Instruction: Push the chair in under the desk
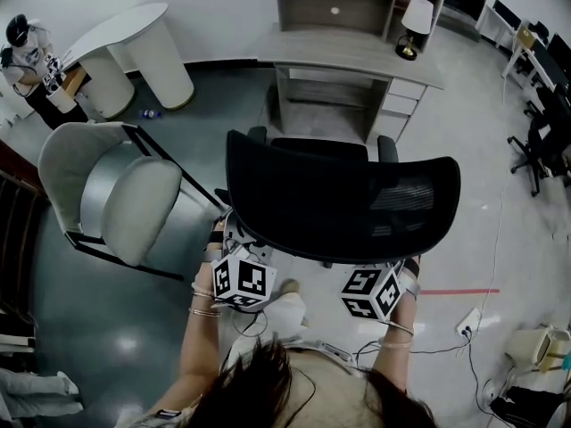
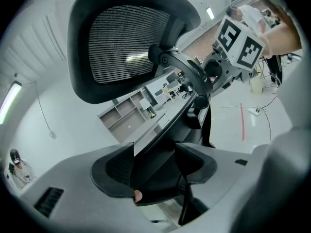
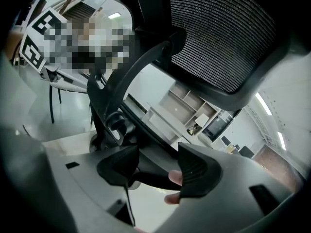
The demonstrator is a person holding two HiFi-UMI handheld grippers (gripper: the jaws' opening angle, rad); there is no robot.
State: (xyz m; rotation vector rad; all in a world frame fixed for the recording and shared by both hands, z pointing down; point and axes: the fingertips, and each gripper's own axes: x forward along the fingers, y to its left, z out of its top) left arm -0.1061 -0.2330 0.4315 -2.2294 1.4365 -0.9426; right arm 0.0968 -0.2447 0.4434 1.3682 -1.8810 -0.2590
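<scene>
Gripping the chair [image 1: 339, 194] low on its back support, the left gripper [image 2: 155, 165] and right gripper [image 3: 158, 171] hold fingers [image 2: 114, 166] closed on it, 1 per side, for a square push; the chair stands near the tabletop [image 1: 357, 56], not yet under it.

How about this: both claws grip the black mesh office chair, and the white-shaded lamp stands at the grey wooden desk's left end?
Wrong end: the head view shows the white-shaded lamp at the grey wooden desk's right end. The left claw and right claw grip the black mesh office chair.
</scene>
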